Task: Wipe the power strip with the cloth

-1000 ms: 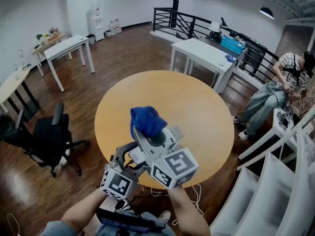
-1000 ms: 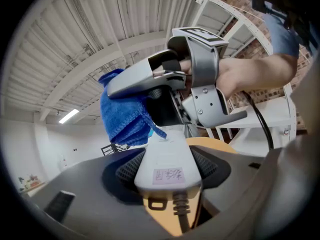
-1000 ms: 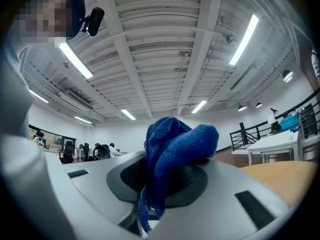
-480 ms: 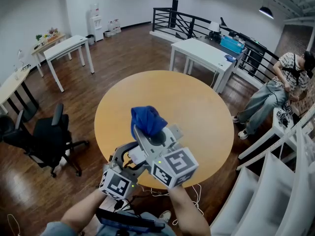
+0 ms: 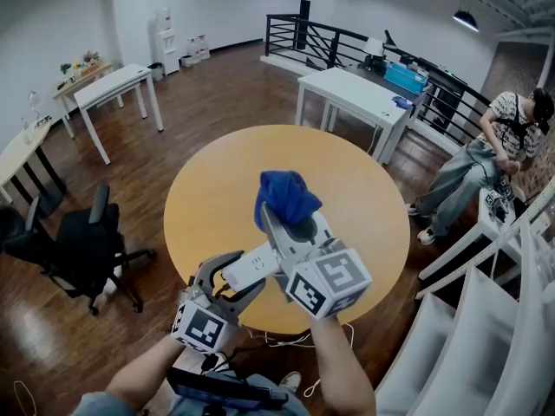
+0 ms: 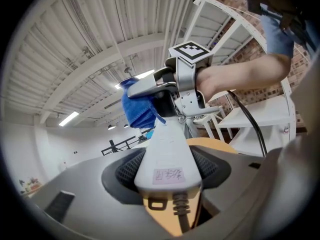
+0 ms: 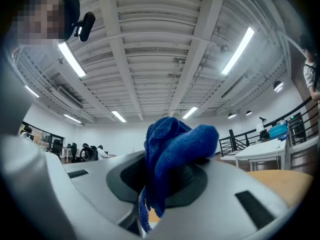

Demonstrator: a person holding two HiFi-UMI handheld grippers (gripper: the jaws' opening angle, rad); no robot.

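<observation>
Left: your left gripper clamps the white power strip at its cord end, above the round table | Right: your right gripper pinches the blue cloth, bunched at the strip's far end

Open-plan office loft; white desks, black swivel chair, water dispenser, mezzanine railing

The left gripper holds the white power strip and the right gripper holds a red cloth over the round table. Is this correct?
No. The cloth is blue, not red; the right gripper view shows it. The rest holds: the left gripper holds the white power strip, the right gripper the cloth, over the round table.
</observation>
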